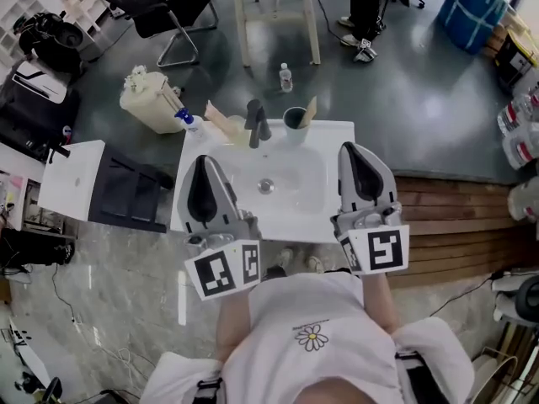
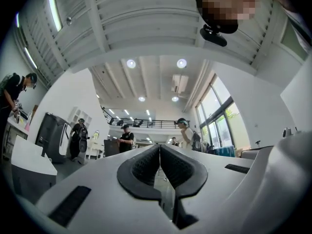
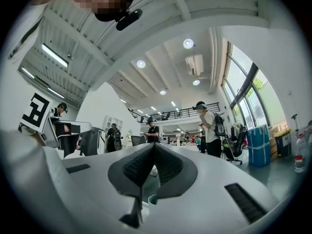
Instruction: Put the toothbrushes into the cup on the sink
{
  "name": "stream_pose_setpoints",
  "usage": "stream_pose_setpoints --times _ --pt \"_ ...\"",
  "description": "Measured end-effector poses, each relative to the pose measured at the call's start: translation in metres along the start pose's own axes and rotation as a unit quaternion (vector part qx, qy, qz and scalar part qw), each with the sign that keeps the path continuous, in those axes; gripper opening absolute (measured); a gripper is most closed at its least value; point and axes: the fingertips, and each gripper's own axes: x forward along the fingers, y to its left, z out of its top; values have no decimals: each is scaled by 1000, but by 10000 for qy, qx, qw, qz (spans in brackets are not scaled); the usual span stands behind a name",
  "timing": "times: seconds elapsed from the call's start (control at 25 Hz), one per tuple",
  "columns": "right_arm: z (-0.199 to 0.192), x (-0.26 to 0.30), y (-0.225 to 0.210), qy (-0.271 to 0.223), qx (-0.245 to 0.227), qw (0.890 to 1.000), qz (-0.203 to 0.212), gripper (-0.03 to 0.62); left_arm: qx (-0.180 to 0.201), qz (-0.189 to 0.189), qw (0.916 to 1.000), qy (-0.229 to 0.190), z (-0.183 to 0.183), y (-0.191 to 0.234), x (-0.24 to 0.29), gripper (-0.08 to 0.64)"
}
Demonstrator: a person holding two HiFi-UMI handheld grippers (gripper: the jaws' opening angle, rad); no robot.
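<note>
Over the near rim of the sink (image 1: 299, 224) both claws hover side by side, tips pointing away from the person. The left claw (image 1: 205, 162) is pressed together on nothing; in the left gripper view its dark pads (image 2: 144, 167) meet on bare air, aimed at the room. It's the same for the right claw (image 1: 354, 150): its pads (image 3: 139, 167) are closed tight and empty. No brush is in hand, so I'd call this the start of a pick, before any reach.

The cup (image 1: 295, 118) stands on the back rim, just right of the tap (image 1: 257, 123). A pale slip (image 1: 310, 110) leans at its right lip, but I can't tell what it is. Pale sticks (image 1: 221, 123) lie left of the tap, near a bottle (image 1: 187, 120); they are likely the toothbrushes.

Next, one claw must spread, cross the basin to those sticks and pinch one by its handle. Then it has to lift clear of the tap on the way to the cup.
</note>
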Motion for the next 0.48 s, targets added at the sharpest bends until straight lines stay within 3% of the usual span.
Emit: stream_pose_setpoints --times 0.48 --pt "-3 23 15 85 -150 9993 -335 12 -157 -169 9997 32 -12 30 25 18"
